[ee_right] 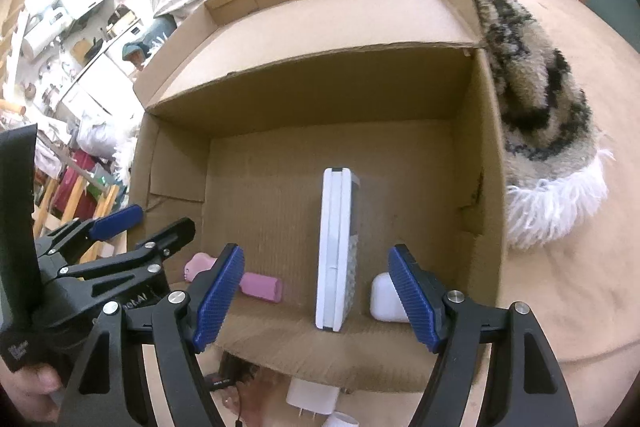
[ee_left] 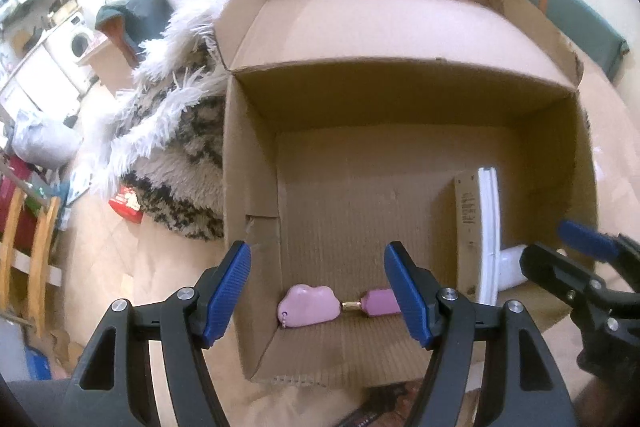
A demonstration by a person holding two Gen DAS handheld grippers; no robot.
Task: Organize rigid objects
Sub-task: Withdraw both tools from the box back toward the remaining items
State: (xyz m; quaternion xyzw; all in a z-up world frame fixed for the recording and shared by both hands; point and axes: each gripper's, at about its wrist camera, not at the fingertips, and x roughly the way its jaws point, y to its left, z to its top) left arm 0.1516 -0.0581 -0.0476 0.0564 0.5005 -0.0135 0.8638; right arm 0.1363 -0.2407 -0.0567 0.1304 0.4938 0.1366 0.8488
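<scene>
Inside the cardboard box (ee_right: 486, 163), on its floor near the front wall: pink cloud-shaped charm (ee_left: 308, 306) joined by a gold link to a pink block (ee_right: 261, 287), white remote-like device (ee_right: 335, 251) standing on edge, white earbud case (ee_right: 385, 301) just beside it. Above the box, left gripper (ee_left: 318, 295) and right gripper (ee_right: 316, 297), jaws of both apart, gripping nothing. Beside the box, shaggy rug (ee_right: 536, 83). Below its front edge, white charger plug (ee_right: 312, 399).

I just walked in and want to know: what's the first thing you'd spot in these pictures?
A big open cardboard box fills both views. On its floor lie a pink cloud-shaped charm at the near left, a long white remote in the middle, and a small white case beside it. Two open blue-padded grippers, left gripper and right gripper, hover above, holding nothing.
</scene>
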